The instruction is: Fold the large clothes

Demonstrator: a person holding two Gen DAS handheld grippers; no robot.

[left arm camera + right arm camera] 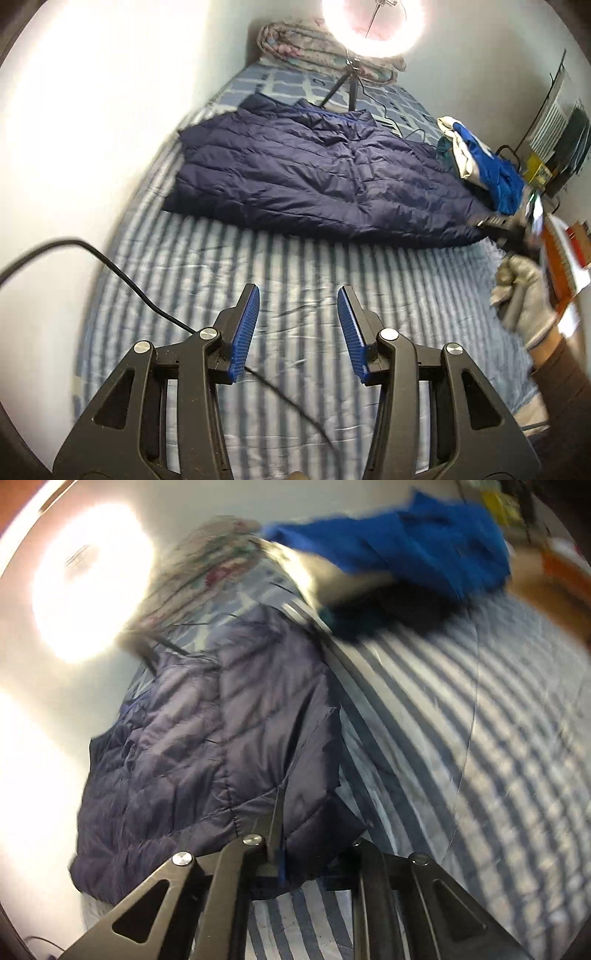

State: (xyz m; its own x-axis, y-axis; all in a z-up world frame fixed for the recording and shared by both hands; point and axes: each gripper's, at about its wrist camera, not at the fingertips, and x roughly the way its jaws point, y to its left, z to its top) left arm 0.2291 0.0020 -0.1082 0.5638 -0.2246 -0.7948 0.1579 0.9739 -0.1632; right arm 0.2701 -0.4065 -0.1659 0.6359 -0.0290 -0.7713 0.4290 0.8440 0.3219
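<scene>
A navy quilted down jacket lies spread across the striped bed. My left gripper is open and empty, held above the bare sheet in front of the jacket. In the left wrist view my right gripper sits at the jacket's right corner, held by a gloved hand. In the right wrist view the jacket fills the left half. The right gripper has jacket fabric between its fingers, with the left finger showing and the other hidden under cloth.
A pile of blue and white clothes lies at the bed's right edge; it also shows in the right wrist view. A ring light on a tripod and a folded floral quilt stand at the bed's far end. A black cable crosses the sheet. A white wall runs along the left.
</scene>
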